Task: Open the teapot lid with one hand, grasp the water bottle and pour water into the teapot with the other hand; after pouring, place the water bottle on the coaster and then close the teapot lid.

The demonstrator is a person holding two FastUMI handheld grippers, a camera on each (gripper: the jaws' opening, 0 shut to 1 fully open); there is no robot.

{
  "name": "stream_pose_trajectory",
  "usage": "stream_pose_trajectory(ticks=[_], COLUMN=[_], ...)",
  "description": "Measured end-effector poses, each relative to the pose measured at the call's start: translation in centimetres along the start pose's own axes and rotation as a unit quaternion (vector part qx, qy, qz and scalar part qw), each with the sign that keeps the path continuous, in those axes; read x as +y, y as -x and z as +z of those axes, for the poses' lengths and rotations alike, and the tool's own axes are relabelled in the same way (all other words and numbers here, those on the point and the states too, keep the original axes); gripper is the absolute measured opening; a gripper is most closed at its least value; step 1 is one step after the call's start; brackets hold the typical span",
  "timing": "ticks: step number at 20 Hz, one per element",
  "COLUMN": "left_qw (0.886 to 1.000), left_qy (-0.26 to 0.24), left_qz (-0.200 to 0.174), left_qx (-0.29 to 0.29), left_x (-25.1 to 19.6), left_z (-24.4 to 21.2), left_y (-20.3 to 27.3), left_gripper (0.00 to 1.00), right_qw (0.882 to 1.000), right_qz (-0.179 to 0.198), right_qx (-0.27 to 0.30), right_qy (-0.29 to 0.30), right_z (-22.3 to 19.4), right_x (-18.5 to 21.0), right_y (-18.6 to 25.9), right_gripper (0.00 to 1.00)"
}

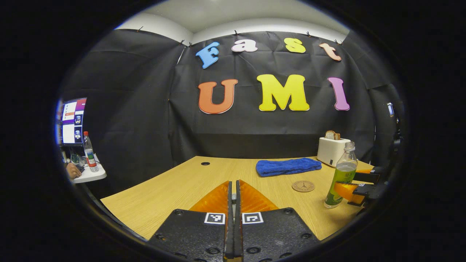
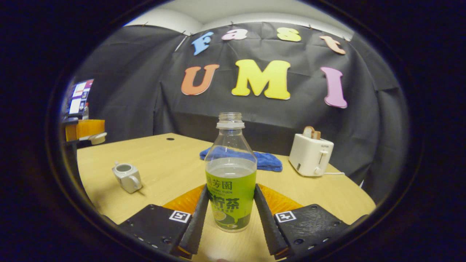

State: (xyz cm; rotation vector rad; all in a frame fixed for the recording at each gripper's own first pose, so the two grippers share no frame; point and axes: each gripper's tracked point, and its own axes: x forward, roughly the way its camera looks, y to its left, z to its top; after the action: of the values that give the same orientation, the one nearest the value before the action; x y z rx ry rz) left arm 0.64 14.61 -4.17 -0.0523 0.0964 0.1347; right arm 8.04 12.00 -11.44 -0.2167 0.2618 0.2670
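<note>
The right gripper pinches the bottle (uncapped); the left gripper is closed, seemingly on a lid.

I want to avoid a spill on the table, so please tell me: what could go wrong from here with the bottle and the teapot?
1. The water bottle has no cap, and the right tool grips it low on the label, so it may tilt and spill when lifted.
2. The teapot has a small opening, so the pour may miss onto the table.
3. The left tool seems to pinch the teapot lid by very little, so it could slip.
</note>
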Motion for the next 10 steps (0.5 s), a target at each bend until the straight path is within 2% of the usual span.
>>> stream_pose_trajectory(ticks=[2, 4, 10], left_qw=[1.0, 1.0, 1.0], left_qy=[0.002, 0.001, -0.013], left_qz=[-0.003, -0.007, -0.017], left_qx=[0.001, -0.001, 0.002], left_x=[0.5, 1.1, 2.3], left_z=[-0.3, -0.4, -0.9], left_y=[0.0, 0.2, 0.3], left_gripper=[0.03, 0.02, 0.03], right_qw=[0.998, 0.991, 0.956], right_qz=[0.019, 0.031, 0.044], right_qx=[0.015, 0.026, 0.029], right_qy=[0.057, 0.124, 0.287], right_z=[0.4, 1.0, 2.2], right_x=[1.2, 2.1, 5.0], right_y=[-0.5, -0.8, -1.7], right_gripper=[0.65, 0.65, 0.65])
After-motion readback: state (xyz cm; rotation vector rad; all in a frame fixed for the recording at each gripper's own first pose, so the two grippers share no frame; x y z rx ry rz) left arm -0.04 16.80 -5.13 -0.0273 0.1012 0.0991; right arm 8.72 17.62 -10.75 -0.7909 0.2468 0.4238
